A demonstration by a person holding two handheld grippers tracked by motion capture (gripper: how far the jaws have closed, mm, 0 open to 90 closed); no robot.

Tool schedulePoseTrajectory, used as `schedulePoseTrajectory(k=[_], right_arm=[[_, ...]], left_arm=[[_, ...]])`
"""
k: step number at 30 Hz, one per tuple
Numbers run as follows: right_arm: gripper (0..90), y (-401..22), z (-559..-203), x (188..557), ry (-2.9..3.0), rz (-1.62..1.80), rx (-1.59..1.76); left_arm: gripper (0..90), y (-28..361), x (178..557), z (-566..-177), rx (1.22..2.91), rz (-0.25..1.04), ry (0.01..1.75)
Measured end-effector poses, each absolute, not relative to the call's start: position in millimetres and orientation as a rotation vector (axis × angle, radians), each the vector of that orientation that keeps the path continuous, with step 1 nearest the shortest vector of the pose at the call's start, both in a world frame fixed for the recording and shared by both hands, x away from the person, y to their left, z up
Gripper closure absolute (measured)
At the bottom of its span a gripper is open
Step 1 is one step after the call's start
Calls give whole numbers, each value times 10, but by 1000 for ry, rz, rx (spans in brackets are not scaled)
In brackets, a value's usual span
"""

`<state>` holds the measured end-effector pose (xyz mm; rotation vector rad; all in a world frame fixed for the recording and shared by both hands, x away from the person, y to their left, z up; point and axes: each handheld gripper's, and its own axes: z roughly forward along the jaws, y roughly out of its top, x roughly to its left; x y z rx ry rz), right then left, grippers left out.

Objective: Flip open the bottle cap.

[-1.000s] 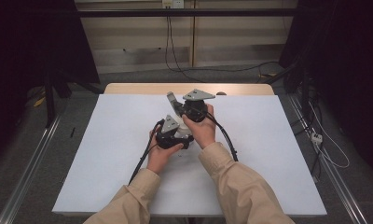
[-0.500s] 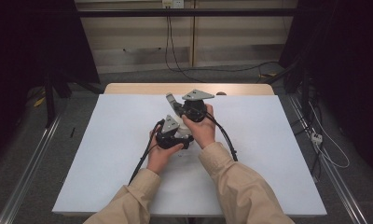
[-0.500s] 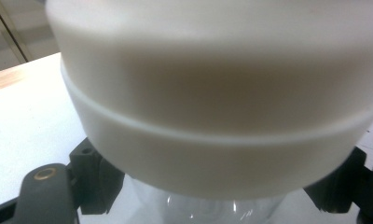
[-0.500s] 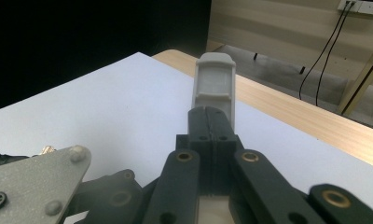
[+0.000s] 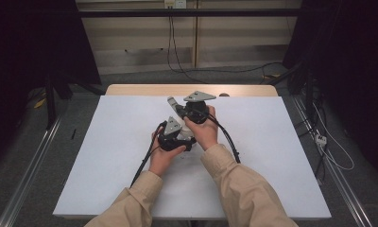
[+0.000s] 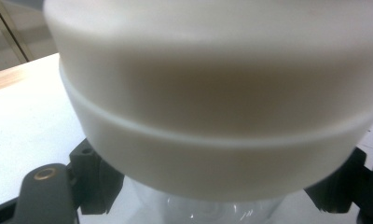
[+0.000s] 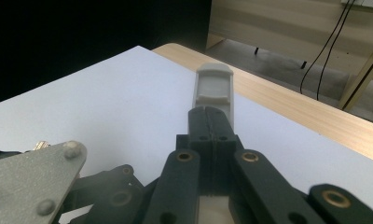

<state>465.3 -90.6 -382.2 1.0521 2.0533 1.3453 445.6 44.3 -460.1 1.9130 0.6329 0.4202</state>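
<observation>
Two grippers are seen at the centre of the high view, one in each hand, above the white worktop (image 5: 107,156). The left gripper (image 5: 189,142) is closed on one white-lidded clear jar (image 6: 212,121), which is seen close up across the upper and middle part of the left gripper view, its glass body at bottom centre. The right gripper (image 5: 170,101), just above it in the frame, has its two jaws pressed together on nothing.
</observation>
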Motion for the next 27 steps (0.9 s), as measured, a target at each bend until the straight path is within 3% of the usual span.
schedulePoseTrajectory(k=[27], right_arm=[[900,-904,-3820,4638,2056,1335,1050]], left_arm=[[186,439,4454,-4601,1912,422,638]])
